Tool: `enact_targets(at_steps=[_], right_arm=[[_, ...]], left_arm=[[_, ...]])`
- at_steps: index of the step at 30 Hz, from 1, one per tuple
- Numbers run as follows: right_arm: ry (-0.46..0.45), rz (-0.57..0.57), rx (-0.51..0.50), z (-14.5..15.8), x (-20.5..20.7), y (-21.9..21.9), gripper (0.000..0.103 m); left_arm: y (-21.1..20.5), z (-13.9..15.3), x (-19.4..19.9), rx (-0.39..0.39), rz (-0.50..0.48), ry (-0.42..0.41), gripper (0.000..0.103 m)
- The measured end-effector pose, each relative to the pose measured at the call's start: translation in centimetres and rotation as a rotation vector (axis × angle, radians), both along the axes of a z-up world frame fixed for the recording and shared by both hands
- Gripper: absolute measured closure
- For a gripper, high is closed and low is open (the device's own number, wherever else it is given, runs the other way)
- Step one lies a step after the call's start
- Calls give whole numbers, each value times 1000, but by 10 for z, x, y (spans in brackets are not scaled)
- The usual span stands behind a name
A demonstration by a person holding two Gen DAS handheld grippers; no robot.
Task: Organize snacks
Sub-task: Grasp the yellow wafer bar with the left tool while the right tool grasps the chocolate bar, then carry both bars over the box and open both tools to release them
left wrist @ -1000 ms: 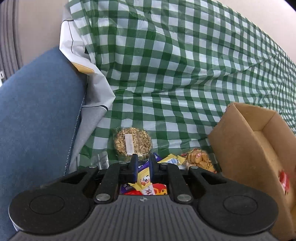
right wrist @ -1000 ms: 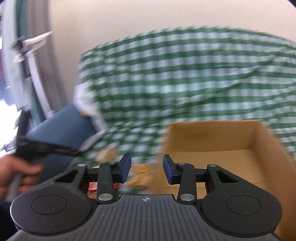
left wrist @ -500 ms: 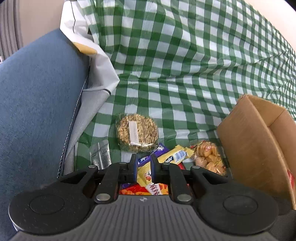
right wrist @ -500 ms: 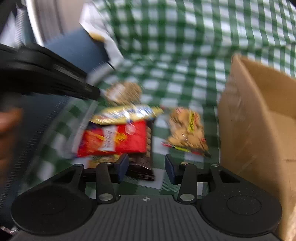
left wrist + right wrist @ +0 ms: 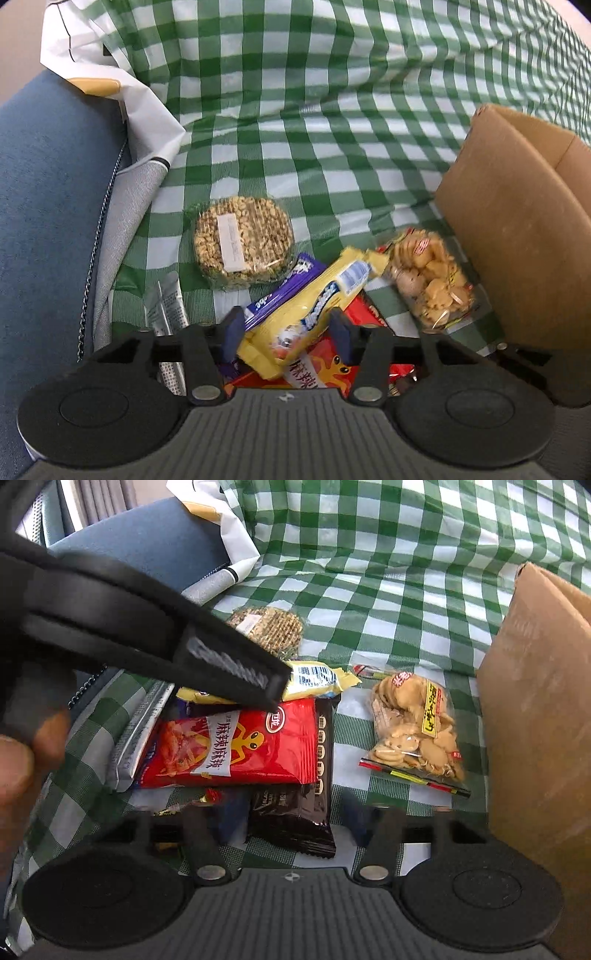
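Note:
A pile of snacks lies on the green checked cloth [image 5: 332,155]. My left gripper [image 5: 286,334] is open, its fingers on either side of a yellow snack packet [image 5: 314,302] on top of the pile; the same packet shows in the right wrist view [image 5: 317,679]. Under it lie a purple bar [image 5: 280,291] and a red packet [image 5: 240,749]. My right gripper [image 5: 291,821] is open over a dark brown packet [image 5: 295,812]. A round grain cake [image 5: 243,242] and a clear bag of biscuits [image 5: 413,731] lie beside the pile.
An open cardboard box [image 5: 517,236] stands at the right, close to the biscuit bag; it also shows in the right wrist view [image 5: 539,709]. A blue cushion [image 5: 48,221] and a white bag [image 5: 122,88] lie at the left. A silver sachet [image 5: 166,306] lies near the pile.
My left gripper has opened wide and come down around the yellow packet. My right gripper has swung from the box down to the snack pile, over the dark brown packet.

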State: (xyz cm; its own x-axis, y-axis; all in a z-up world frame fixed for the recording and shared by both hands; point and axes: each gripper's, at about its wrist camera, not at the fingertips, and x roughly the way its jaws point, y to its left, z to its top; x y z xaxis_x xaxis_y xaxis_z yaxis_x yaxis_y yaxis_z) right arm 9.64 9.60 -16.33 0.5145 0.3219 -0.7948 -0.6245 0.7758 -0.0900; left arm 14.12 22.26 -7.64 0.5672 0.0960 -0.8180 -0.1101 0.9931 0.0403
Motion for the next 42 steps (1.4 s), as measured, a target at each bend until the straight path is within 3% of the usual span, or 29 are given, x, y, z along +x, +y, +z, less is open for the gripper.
enact_targets(at_steps=[1,6,10,17,22,25,27,30,36,39,42], right_arm=[[-2,-2,0,1,0,-1,61],[25,-20,10,11,-2,-9,61],[44,-30,-9,20,-14,-22,61],[125,-41,-48,25,-51,-45,61],[161,-8,-102,25,-77,-50,59],[128,-5,-118,24,-78,-51,50],[94,1,-117,24,-75,-49,49],[113,-4,-101,20,-69,-48,49],[111,-1,-99,17,-66,-45,52],[105,-2,-88,18,-65,-46,62],[95,-8,-74,21,-65,-49,62]], left_arm=[[0,0,-1,-5,-5,3,76],[9,11,-13,-81,18,10,92],[26,21,-33,-173,119,26,93],[41,17,-68,-292,258,158,92],[36,10,-71,-248,251,206,86],[35,7,-67,-250,262,208,81],[31,4,-62,-230,256,219,76],[25,2,-56,-208,247,226,70],[20,-1,-47,-186,232,225,71],[20,-1,-47,-177,229,218,86],[19,2,-50,-189,230,201,90]])
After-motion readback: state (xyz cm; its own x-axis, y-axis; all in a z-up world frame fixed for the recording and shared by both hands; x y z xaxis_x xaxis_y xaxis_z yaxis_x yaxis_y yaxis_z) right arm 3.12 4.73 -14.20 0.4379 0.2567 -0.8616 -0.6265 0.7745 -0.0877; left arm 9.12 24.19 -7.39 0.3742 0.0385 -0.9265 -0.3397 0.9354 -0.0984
